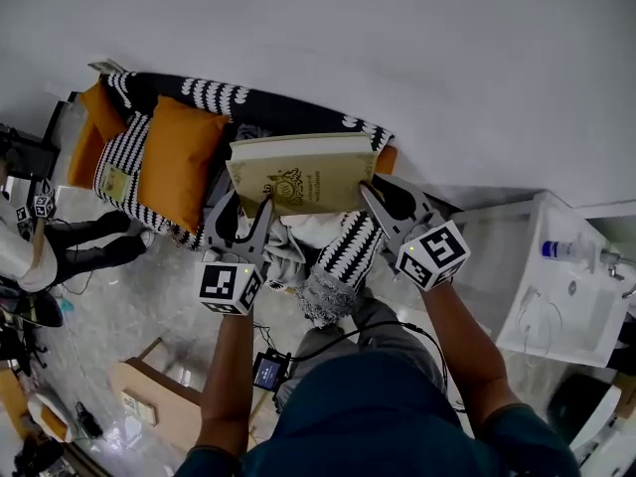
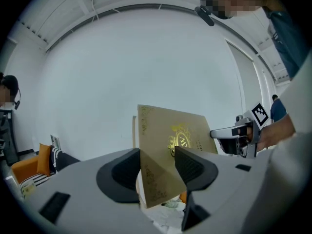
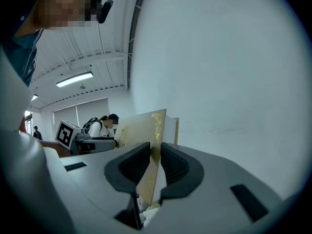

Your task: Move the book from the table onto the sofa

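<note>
- Head view, centre of frame: the book point(image 1: 303, 172) is on no table. It is held in the air over the sofa point(image 1: 248, 102), cover up and roughly level, probably so that it can be laid flat on the seat.
- The left gripper point(image 1: 250, 207) is clamped on the book's lower left corner and the right gripper point(image 1: 378, 189) on its lower right corner. A grip at each end likely keeps the wide volume from sagging or twisting.
- Left gripper view and right gripper view each show dark ribbed pads pressing the book's edge from both sides.
- The book is a rectangular hardback with matte tan boards, a gold emblem, gold border print and a pale page block along its upper edge.
- The sofa, upper left to centre, is dark with black-and-white patterned fabric. A plump orange cushion point(image 1: 179, 157) lies at its left and soft patterned cloth point(image 1: 348, 251) is bunched below the book, so landing space looks tight.
</note>
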Tool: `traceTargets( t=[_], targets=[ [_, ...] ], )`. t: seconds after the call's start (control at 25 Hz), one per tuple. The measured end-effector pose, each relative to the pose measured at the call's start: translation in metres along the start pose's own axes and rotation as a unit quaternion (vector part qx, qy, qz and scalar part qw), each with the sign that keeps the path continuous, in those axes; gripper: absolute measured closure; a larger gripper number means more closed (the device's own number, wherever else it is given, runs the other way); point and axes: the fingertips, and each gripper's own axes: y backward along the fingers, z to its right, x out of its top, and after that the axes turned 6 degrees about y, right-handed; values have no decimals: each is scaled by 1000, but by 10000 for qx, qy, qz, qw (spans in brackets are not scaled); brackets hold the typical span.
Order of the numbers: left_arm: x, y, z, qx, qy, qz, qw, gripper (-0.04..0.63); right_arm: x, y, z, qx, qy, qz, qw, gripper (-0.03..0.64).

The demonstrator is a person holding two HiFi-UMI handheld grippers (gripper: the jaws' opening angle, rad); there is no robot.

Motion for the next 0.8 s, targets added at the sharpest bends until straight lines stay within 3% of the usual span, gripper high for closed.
traceTargets(
  t=[0.4, 0.8],
  targets=[
    [-70, -69, -43, 240, 292, -673, 9970, 391, -80, -62, 53, 127, -440, -594, 9972, 540],
    [-154, -120, -73, 484, 706, -1425, 9861, 391, -172, -105, 95, 220, -777, -1343, 9876, 538]
  ],
)
